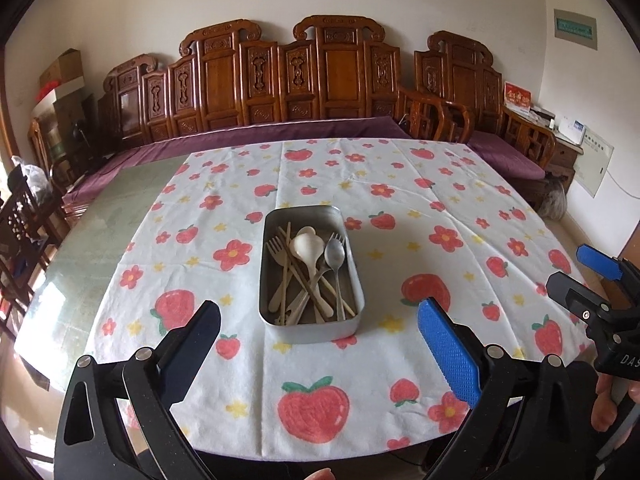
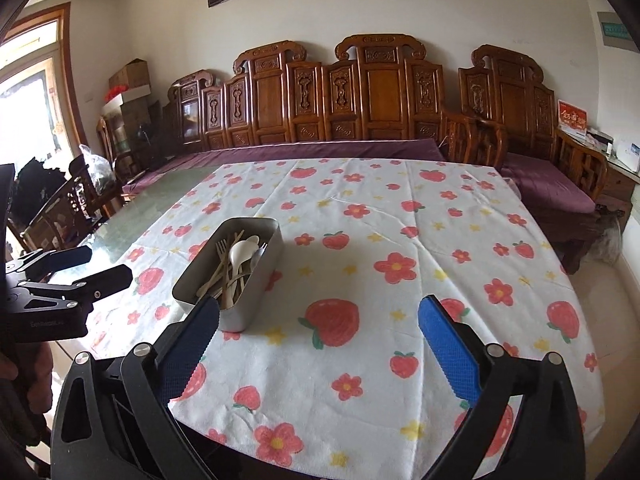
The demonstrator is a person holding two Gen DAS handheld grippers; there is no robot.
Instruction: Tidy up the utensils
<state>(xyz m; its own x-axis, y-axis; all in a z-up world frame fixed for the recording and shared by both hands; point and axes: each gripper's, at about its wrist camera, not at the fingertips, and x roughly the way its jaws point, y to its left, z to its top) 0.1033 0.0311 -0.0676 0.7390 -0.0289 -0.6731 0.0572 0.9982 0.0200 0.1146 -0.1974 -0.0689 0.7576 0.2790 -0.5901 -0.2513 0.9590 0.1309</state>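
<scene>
A metal tray (image 1: 352, 280) stands on the flowered tablecloth and holds a jumble of utensils: a white ceramic spoon (image 1: 307, 245), a metal spoon (image 1: 334, 255), pale forks (image 1: 276, 250) and chopsticks (image 1: 298, 268). The tray also shows in the right wrist view (image 2: 264, 256). My left gripper (image 1: 320, 320) is open and empty, hovering just in front of the tray. My right gripper (image 2: 318, 320) is open and empty, to the right of the tray; it appears at the right edge of the left wrist view (image 1: 580, 272).
The white cloth with strawberries and flowers (image 1: 420, 220) covers most of a green glass table (image 1: 120, 208). A carved wooden bench with purple cushion (image 1: 280, 132) runs along the far side. Dark chairs (image 2: 68, 208) stand at the left.
</scene>
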